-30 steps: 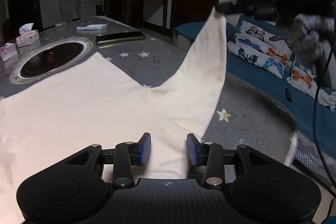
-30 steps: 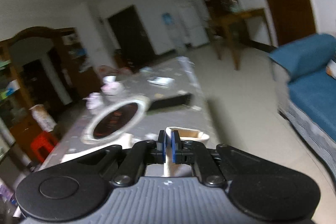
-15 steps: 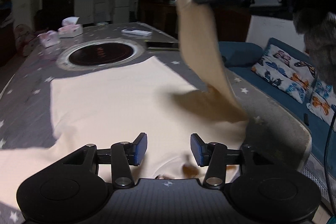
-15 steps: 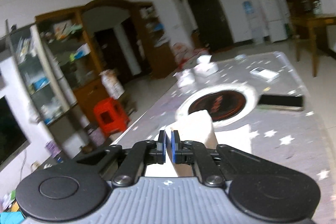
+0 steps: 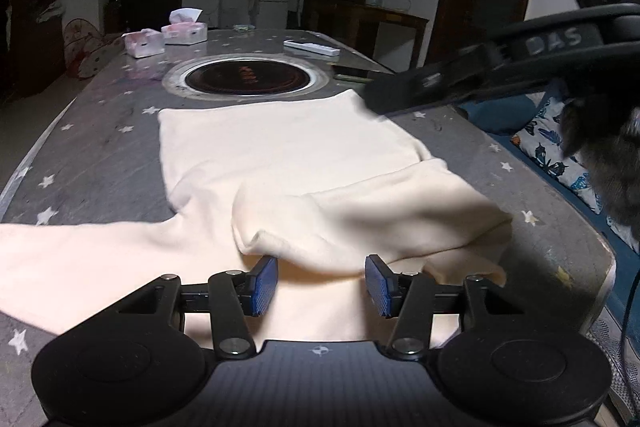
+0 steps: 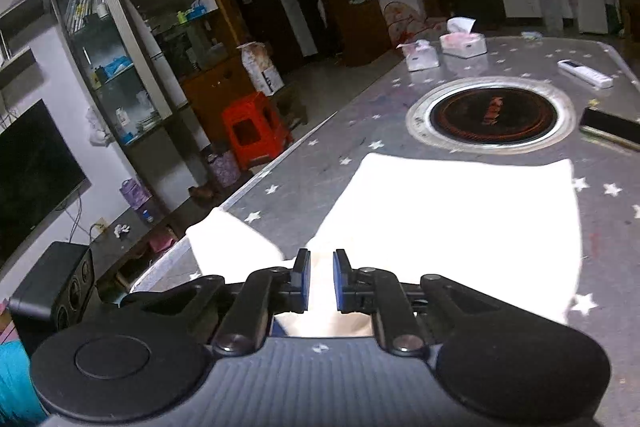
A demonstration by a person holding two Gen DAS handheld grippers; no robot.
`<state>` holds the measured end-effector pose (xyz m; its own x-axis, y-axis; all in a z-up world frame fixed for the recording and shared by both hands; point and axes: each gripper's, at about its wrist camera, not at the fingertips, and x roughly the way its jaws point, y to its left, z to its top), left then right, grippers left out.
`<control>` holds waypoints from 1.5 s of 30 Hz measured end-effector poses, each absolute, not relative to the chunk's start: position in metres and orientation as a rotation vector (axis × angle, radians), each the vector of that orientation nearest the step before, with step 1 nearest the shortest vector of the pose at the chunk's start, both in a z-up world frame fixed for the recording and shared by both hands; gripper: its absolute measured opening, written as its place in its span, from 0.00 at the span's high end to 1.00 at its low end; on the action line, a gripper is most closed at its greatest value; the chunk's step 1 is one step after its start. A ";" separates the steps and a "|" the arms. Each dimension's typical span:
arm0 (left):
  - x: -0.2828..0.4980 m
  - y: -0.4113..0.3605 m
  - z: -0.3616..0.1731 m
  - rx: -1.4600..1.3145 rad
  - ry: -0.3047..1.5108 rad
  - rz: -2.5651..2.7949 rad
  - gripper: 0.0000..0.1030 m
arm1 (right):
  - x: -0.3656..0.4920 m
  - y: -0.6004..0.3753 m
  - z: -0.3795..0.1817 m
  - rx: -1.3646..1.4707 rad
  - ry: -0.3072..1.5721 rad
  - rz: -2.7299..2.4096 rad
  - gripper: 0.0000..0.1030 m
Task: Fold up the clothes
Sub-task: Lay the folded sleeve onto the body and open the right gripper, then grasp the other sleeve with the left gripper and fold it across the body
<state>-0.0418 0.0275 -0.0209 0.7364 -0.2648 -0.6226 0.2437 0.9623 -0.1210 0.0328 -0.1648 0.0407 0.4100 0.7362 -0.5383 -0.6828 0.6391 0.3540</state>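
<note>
A cream long-sleeved garment [image 5: 280, 155] lies flat on the grey star-patterned table [image 5: 100, 131]. Its right sleeve [image 5: 368, 211] is folded over onto the body; its left sleeve [image 5: 80, 259] stretches out to the left. My left gripper [image 5: 320, 283] is open and empty, just above the garment's near edge. My right gripper [image 6: 320, 279] hovers over the garment [image 6: 460, 211] with its jaws slightly apart and nothing between them. The right gripper's body [image 5: 500, 67] also shows in the left wrist view, above the garment's far right corner.
An inset round cooktop [image 5: 248, 77] lies beyond the garment. Two tissue boxes [image 5: 184, 31], a white remote [image 5: 312, 47] and a dark phone [image 6: 612, 127] lie at the far end. A blue sofa with butterfly cushions [image 5: 560, 163] stands right of the table. A red stool [image 6: 256, 131] stands left.
My right gripper carried the raised sleeve over onto the body, then opened and let it go. The sleeve now lies folded. My left gripper stayed open.
</note>
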 end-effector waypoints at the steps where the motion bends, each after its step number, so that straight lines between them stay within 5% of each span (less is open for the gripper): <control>1: -0.041 0.029 -0.021 -0.032 0.691 -0.275 0.50 | 0.033 -0.170 0.043 0.085 0.716 0.886 0.84; 17: -0.031 0.038 -0.003 -0.037 0.622 -0.270 0.51 | 0.034 -0.240 -0.022 -0.185 0.870 0.663 0.82; 24: -0.020 0.028 -0.024 -0.042 0.678 -0.299 0.55 | 0.042 -0.235 -0.002 -0.168 0.785 0.653 0.82; 31: -0.023 0.039 -0.027 -0.047 0.712 -0.273 0.72 | 0.076 -0.217 -0.024 -0.129 0.811 0.647 0.82; 45: 0.007 0.039 -0.031 -0.092 0.702 -0.230 0.73 | 0.079 -0.215 -0.027 -0.126 0.817 0.655 0.74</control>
<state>0.0074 0.0392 -0.0315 0.7393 -0.2401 -0.6291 0.1784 0.9707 -0.1608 0.0789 -0.2145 -0.0275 0.5008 0.4928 -0.7116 -0.5867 0.7977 0.1395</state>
